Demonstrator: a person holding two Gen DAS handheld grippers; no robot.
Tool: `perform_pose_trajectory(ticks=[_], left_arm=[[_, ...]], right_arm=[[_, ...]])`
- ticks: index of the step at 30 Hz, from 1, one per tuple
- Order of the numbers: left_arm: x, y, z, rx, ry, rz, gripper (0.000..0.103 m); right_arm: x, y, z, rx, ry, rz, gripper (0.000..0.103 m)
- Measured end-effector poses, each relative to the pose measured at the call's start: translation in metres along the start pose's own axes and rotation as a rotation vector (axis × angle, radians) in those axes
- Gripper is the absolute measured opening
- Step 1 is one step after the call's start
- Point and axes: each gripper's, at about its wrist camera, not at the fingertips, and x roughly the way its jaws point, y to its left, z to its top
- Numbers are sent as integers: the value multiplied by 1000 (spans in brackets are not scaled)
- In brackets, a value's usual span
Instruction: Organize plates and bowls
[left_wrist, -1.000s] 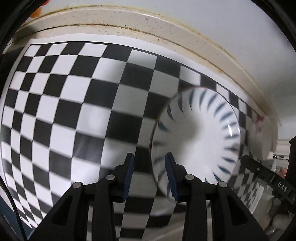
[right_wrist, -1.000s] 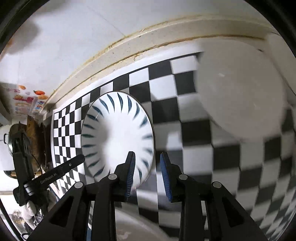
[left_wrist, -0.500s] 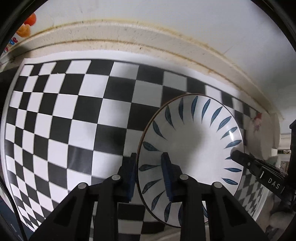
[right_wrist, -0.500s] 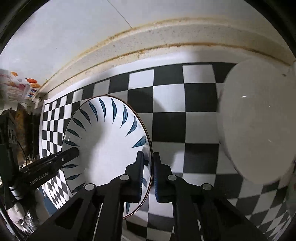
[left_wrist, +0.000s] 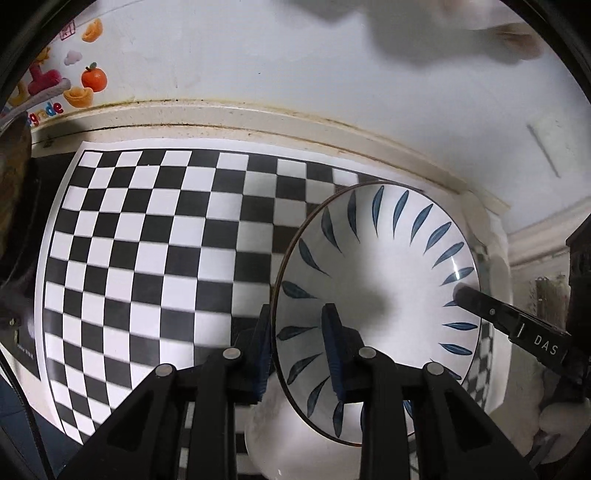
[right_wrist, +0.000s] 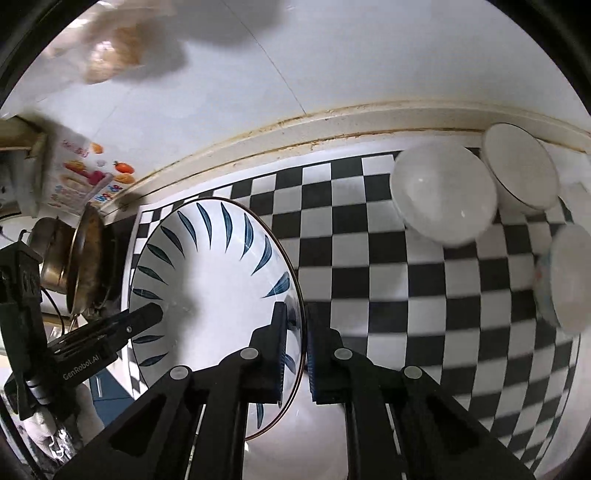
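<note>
Plate (left_wrist: 384, 280), blue leaf marks, gripped at opposite rims by left tongs (left_wrist: 295, 350) & right tongs (right_wrist: 295, 350), both clamped tight, above checkered surface (left_wrist: 147, 240); white bowls (right_wrist: 443, 199) near wall.

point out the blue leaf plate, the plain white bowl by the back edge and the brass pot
blue leaf plate (right_wrist: 221, 291): right wrist view, white centre of its face
plain white bowl (right_wrist: 443, 195): right wrist view, middle of its inside
brass pot (right_wrist: 55, 258): right wrist view, its side wall

Plate (left_wrist: 384, 273) above checkered mat (left_wrist: 147, 258)
</note>
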Motion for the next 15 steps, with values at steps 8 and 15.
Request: perform_pose_trajectory(ticks=[8, 15], left_arm=[[-15, -7, -40, 40, 4, 1, 23], [-9, -7, -71, 52, 35, 9, 23]], right_arm=[[-33, 0, -61, 19, -21, 17, 11], [-30, -4, -97, 31, -8, 10, 11]])
